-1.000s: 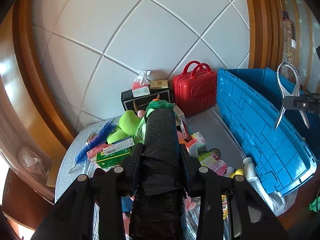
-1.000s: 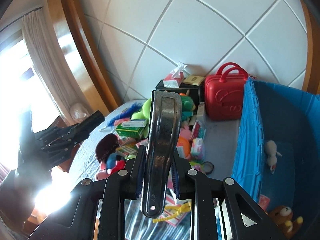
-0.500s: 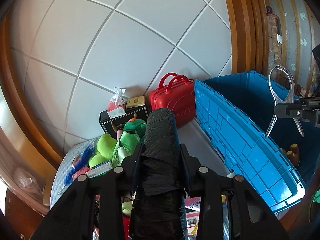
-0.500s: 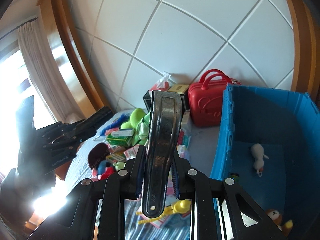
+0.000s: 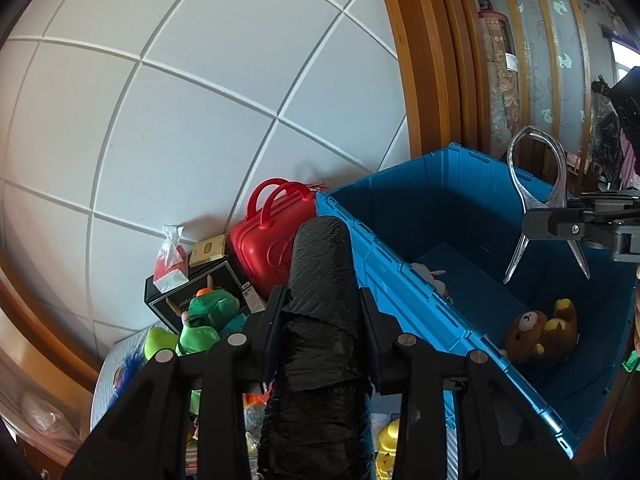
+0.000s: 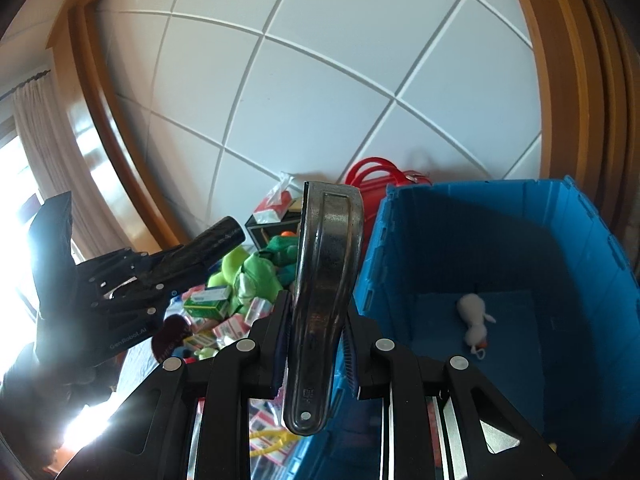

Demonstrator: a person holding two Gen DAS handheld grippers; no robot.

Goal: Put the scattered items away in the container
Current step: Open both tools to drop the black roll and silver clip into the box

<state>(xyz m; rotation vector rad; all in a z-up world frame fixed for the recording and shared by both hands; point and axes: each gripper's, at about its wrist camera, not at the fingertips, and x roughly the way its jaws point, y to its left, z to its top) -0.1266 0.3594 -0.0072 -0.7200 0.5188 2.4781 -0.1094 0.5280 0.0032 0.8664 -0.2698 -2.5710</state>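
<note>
- Blue crate (image 5: 460, 320): open-topped, largest item; stands R of the clutter, its near long wall running diagonally across L-wrist view. In R-wrist view (image 6: 404, 248) its interior fills the R half.
- Red case (image 5: 272, 244): upright w/ two loop handles on top, against the white panelled wall, just beside the crate's far-L corner.
- Black box (image 5: 192, 304): L of the red case; a tissue pack (image 5: 170, 260) sits on top.
- Green plush (image 5: 204, 316): lying in the clutter in front of the black box, outside the crate.
- Black roll (image 5: 320, 312): cylinder of wrapped black film, clenched between the L gripper (image 5: 320, 296) fingers; long axis runs along the fingers, free end pointing fwd/up toward the crate's near-L corner. Seen from R wrist (image 6: 212, 240), it is held in the air L of the crate, above the clutter.
- Metal tongs (image 6: 324, 280): clamped across their arms by the R gripper (image 6: 316, 316); long axis along the fingers. In L-wrist view (image 5: 536, 196) loop end up, two tips down, hanging over the crate interior.
- Brown bear (image 5: 536, 328): on crate floor, near corner.
- White plush (image 6: 474, 320): on crate floor, well apart from the bear.
</note>
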